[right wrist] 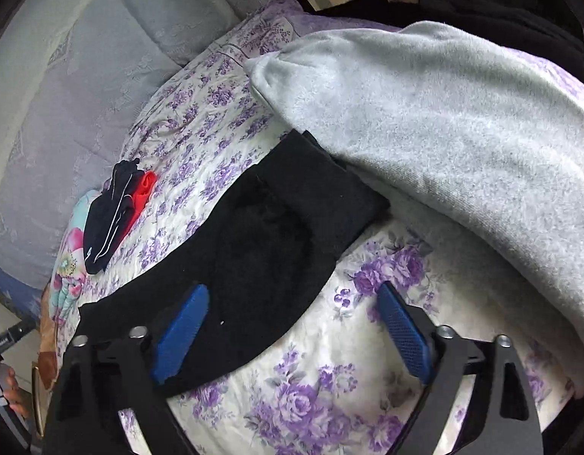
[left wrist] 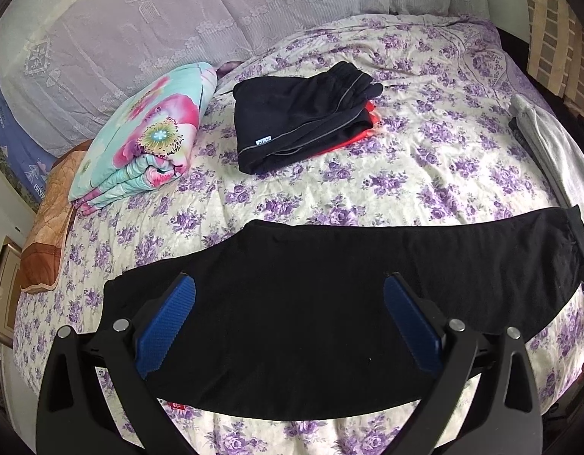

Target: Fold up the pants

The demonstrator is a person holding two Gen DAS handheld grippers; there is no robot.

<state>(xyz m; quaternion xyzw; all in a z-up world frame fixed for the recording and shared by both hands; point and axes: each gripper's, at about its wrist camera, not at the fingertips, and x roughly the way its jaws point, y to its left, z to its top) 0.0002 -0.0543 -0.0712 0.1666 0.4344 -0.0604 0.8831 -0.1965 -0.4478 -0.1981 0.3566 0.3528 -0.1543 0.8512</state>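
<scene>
Two grippers hover over black pants [left wrist: 310, 303] spread flat across the floral bedsheet [left wrist: 424, 144]. Both the left gripper [left wrist: 290, 318] and the right gripper [right wrist: 292, 326] stand wide apart, gripping nothing. A grey garment [right wrist: 462, 144] overlaps one end of the pants, hiding it. Farther back, folded black clothes [left wrist: 303, 121] cover a red piece [left wrist: 369, 121], mostly concealed.

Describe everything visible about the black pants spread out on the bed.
The black pants are plain, soft, matte knit fabric, lying flat in a long band across the purple-flowered bedsheet. A small red tag shows at their near edge. One end lies under the grey garment. Both grippers' jaws stand open over them, gripping nothing.
</scene>
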